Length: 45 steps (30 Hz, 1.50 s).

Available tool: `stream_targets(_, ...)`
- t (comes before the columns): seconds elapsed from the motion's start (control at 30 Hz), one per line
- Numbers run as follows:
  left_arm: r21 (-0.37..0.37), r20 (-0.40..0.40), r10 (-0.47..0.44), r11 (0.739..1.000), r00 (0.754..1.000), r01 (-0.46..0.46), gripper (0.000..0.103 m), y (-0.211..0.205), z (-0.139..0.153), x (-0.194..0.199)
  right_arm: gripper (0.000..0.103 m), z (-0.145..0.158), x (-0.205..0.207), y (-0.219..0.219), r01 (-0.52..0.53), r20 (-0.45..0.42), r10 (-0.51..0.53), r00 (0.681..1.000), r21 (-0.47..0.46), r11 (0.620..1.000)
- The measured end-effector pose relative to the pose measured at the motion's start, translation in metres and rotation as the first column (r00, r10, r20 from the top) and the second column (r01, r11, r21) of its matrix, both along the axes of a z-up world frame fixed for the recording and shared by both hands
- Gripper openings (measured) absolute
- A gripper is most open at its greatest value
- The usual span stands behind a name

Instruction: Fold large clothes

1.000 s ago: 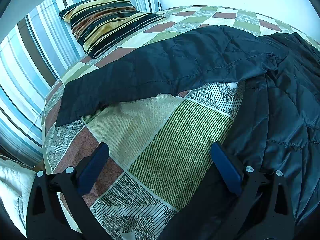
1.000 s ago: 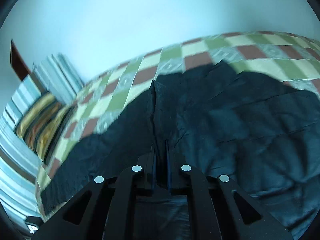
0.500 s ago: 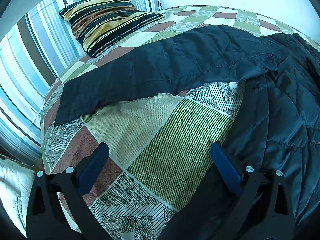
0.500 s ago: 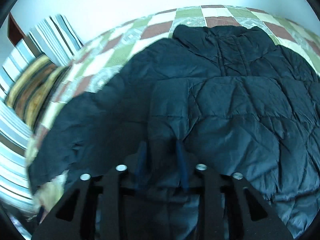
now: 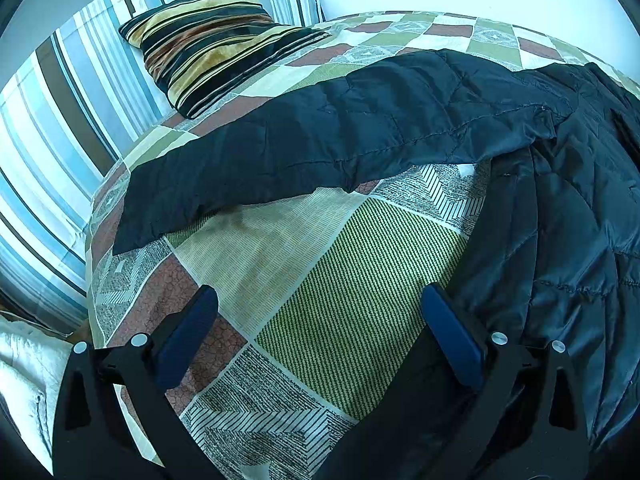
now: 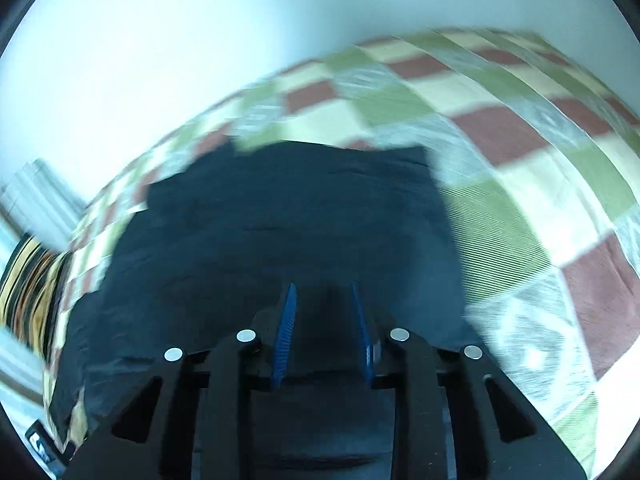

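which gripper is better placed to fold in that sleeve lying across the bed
Left. The left gripper hangs open over the bedspread just short of the sleeve; the right gripper is over the jacket's body, jaws closing on nothing.

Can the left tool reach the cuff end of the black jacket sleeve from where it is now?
Probably yes. The left tool is open, and only bare bedspread lies before the sleeve.

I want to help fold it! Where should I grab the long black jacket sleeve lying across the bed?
Probably the cuff end of the sleeve, nearest the striped pillow. It lies flat and free on the bedspread, so come from the pillow side, pinch that edge, and carry it back over the jacket body.
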<state>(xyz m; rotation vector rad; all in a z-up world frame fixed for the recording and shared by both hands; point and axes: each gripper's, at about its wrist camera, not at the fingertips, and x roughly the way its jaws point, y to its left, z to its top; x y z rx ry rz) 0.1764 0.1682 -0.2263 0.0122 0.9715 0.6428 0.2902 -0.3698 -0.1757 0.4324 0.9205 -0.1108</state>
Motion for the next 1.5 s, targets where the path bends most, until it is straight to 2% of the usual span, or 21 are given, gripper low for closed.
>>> stream_targets(0.03, 0.005, -0.002, 0.000, 1.000, 1.000, 0.000, 0.101, 0.000, 0.000, 0.000, 0.027, -0.009, 0.000, -0.010, 0.006, -0.025, -0.006, 1.000, 0.003, 1.000)
stream_targets(0.1, 0.014, -0.005, 0.000, 1.000, 1.000, 0.000, 0.101, -0.001, 0.000, 0.001, 0.015, -0.036, 0.006, -0.019, -0.006, -0.083, 0.008, 0.996, 0.029, 1.000)
stream_targets(0.17, 0.022, -0.008, 0.001, 1.000, 1.000, -0.001, 0.101, -0.002, 0.000, 0.001, 0.012, -0.049, 0.006, -0.021, -0.005, -0.067, 0.009, 0.998, 0.051, 0.999)
stream_targets(0.3, 0.030, -0.009, 0.001, 1.000, 1.000, -0.001, 0.101, -0.004, 0.000, 0.001, 0.015, -0.031, 0.006, -0.019, 0.001, -0.053, 0.002, 0.999, 0.049, 0.999)
stream_targets(0.5, 0.034, -0.010, 0.001, 0.999, 1.000, -0.001, 0.101, -0.005, 0.000, 0.001, 0.018, 0.001, 0.022, -0.043, 0.047, 0.036, -0.050, 0.998, 0.071, 0.996)
stream_targets(0.63, 0.034, -0.009, 0.001, 0.999, 1.000, -0.001, 0.101, -0.005, 0.000, 0.001, 0.018, -0.011, 0.046, -0.060, 0.080, 0.013, -0.081, 0.997, 0.079, 0.994)
stream_targets(0.73, 0.035, -0.011, 0.001, 0.999, 1.000, -0.001, 0.101, -0.005, 0.000, 0.001, 0.018, -0.042, 0.063, -0.068, 0.088, -0.080, -0.082, 0.993, 0.083, 0.993)
stream_targets(0.8, 0.039, -0.011, 0.001, 0.999, 1.000, -0.001, 0.101, -0.005, 0.000, 0.001, 0.016, -0.056, 0.064, -0.071, 0.091, -0.072, -0.084, 0.994, 0.091, 0.992)
stream_targets(0.93, 0.042, -0.011, 0.001, 0.999, 1.000, -0.001, 0.101, -0.006, 0.001, 0.001, 0.017, -0.047, 0.063, -0.069, 0.087, -0.061, -0.083, 0.995, 0.077, 0.993)
stream_targets(1.03, 0.034, -0.010, 0.002, 0.999, 1.000, -0.001, 0.101, -0.005, 0.001, 0.000, 0.018, -0.027, 0.047, -0.065, 0.096, -0.038, -0.094, 0.995, 0.052, 0.994)
stream_targets(1.1, 0.035, -0.011, 0.002, 0.999, 1.000, -0.001, 0.101, -0.005, 0.001, 0.000, 0.033, -0.015, 0.028, -0.059, 0.098, -0.016, -0.098, 0.995, 0.006, 0.995)
stream_targets(1.17, 0.036, -0.010, 0.001, 0.999, 1.000, -0.001, 0.101, -0.005, 0.001, 0.000, 0.041, -0.010, 0.010, -0.056, 0.111, -0.011, -0.111, 0.994, -0.045, 0.993)
stream_targets(1.4, 0.036, -0.010, 0.002, 0.999, 1.000, -0.001, 0.101, -0.006, 0.002, 0.000, 0.042, -0.019, -0.051, -0.050, 0.153, -0.069, -0.166, 0.984, -0.171, 0.973)
stream_targets(1.43, 0.036, -0.011, 0.002, 0.999, 1.000, -0.001, 0.101, -0.005, 0.002, 0.000, 0.044, -0.020, -0.055, -0.049, 0.152, -0.075, -0.168, 0.983, -0.186, 0.971)
stream_targets(1.5, 0.036, -0.011, 0.002, 0.999, 1.000, -0.001, 0.101, -0.006, 0.002, 0.000, 0.057, -0.025, -0.063, -0.045, 0.149, -0.077, -0.170, 0.982, -0.222, 0.964)
